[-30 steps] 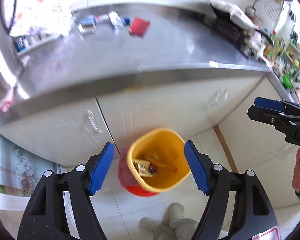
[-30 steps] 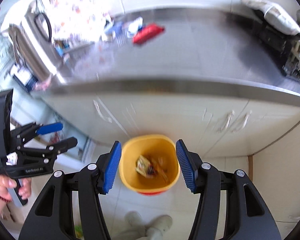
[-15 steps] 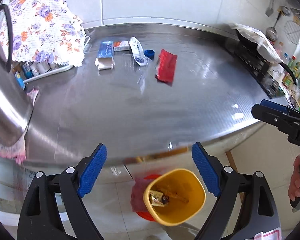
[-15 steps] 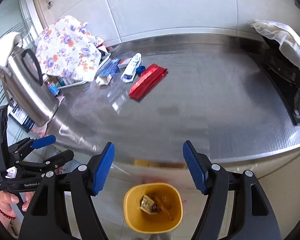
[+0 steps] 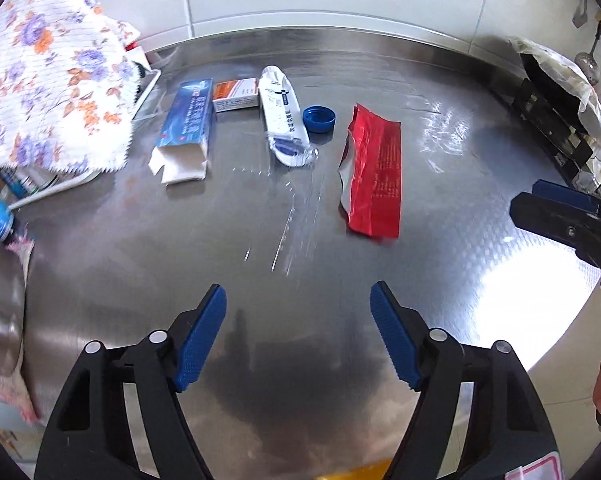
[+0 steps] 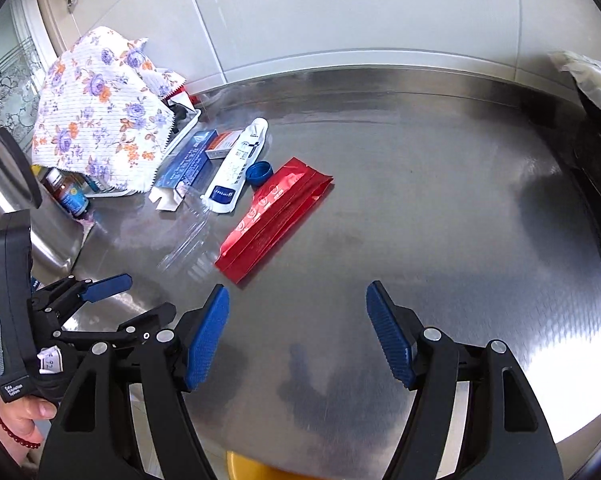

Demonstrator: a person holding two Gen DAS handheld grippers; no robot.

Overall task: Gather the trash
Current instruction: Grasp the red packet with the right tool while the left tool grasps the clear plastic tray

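Two hand-held grippers hang over a steel tabletop (image 5: 440, 300) strewn with trash: the left gripper (image 5: 298, 332) has jaws spread with nothing between them, closing as it hovers, while the right gripper (image 6: 297, 330) has jaws wide apart and empty above bare metal. A red wrapper (image 5: 374, 176) lies flat ahead of both, nearest the jaws. Just beyond it sits a blue cap (image 5: 319, 119), touching or almost touching a white tube (image 5: 282, 116) that lies lengthwise. Left of the tube are a small orange-and-white box (image 5: 236, 94) and an opened blue carton (image 5: 186, 128), its flaps splayed toward the camera. A floral cloth (image 5: 48, 76) drapes over a rack at the far left. A sliver of yellow bin (image 6: 252, 470) shows below the tabletop's front edge, between the right gripper's arms. A hand (image 6: 18, 414) with a bead bracelet grips the left tool's handle
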